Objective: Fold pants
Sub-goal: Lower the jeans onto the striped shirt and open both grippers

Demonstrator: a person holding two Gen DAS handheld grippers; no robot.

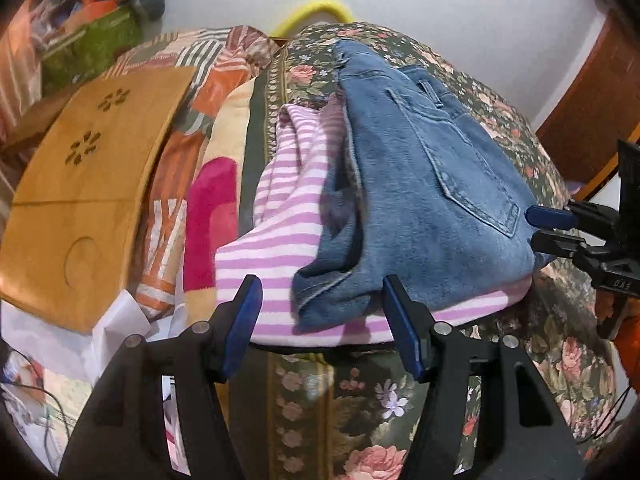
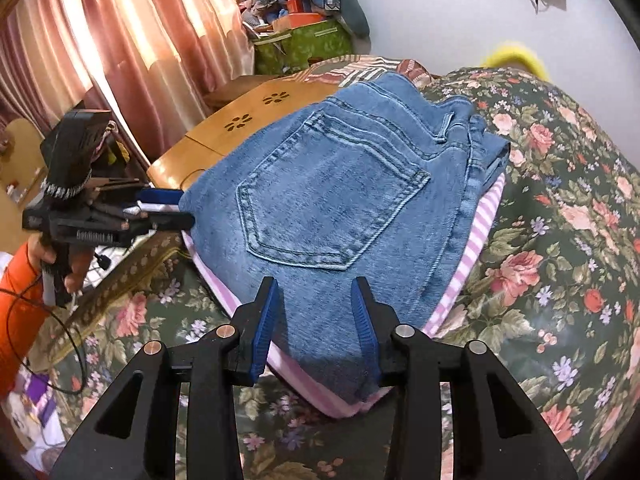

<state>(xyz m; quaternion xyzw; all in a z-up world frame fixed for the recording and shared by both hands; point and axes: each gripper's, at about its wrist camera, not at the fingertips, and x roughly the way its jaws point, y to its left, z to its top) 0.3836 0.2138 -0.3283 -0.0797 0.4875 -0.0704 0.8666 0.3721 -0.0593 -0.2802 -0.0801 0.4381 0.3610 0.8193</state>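
Observation:
Folded blue jeans lie on a folded pink-and-white striped garment on the floral bedspread. A back pocket faces up, clear in the right wrist view. My left gripper is open at the near edge of the stack, its jaws either side of a folded denim hem, holding nothing. It also shows in the right wrist view at the stack's left edge. My right gripper is open over the near corner of the jeans. It shows in the left wrist view at the stack's right edge.
A wooden lap table lies left of the stack on a patterned blanket. A green box of clutter and pink curtains stand behind. The floral bedspread extends right. A white wall is behind.

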